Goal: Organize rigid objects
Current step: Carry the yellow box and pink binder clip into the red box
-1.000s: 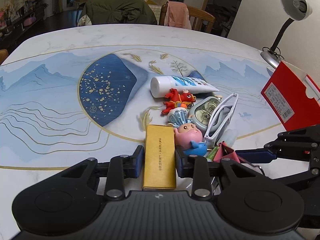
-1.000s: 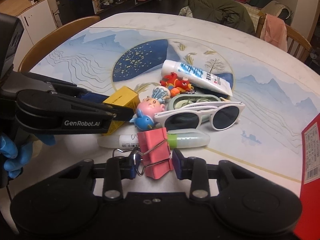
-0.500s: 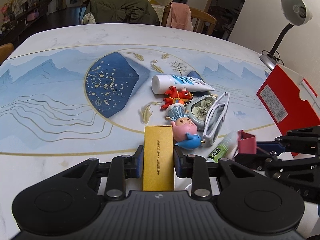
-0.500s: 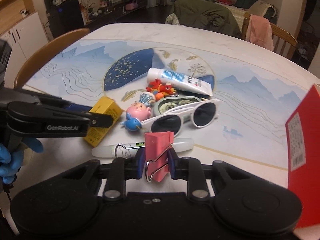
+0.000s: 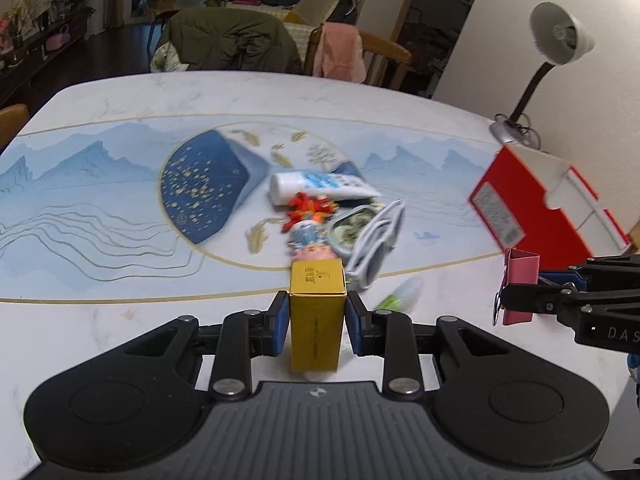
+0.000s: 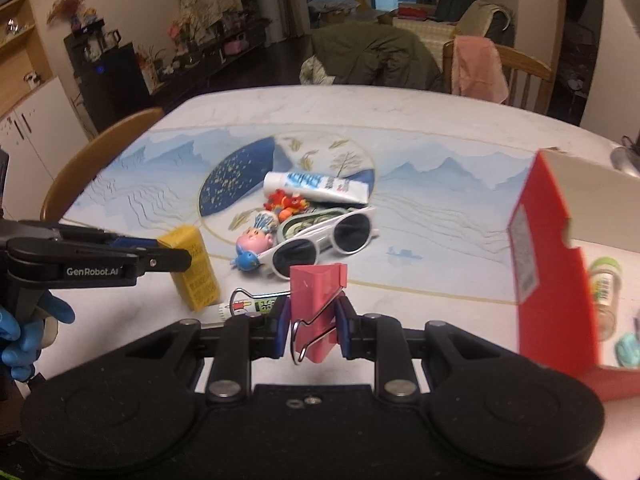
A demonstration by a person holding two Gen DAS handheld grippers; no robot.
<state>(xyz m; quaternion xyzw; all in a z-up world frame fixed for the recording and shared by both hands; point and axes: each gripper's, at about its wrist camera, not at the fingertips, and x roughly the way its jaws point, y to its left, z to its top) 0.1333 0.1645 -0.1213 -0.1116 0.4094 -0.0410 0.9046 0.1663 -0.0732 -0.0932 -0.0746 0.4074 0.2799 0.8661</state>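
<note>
My left fingers [image 5: 313, 317] pinch the yellow box [image 5: 317, 312], holding it upright above the near part of the table [image 5: 100, 320]. My right fingers [image 6: 313, 330] pinch the pink binder clip [image 6: 316, 308], its wire handles hanging toward me; from the left view the same clip [image 5: 520, 284] sits off to the right, close in front of the red box [image 5: 532, 208].

That red box [image 6: 548, 280] stands open on the right side of the table, its tall wall between my clip and the small jar [image 6: 604, 284] inside it.

The rest of the clutter lies in a heap just beyond the yellow box: white sunglasses [image 6: 328, 240], a pink doll figure [image 6: 250, 244] touching their left end, a red toy [image 6: 286, 204] farther off, and a white tube [image 6: 316, 186] at the far edge. A small green-labelled tube [image 5: 400, 294] lies on the table between my two hands. A desk lamp [image 5: 556, 40] stands at the far right corner.
</note>
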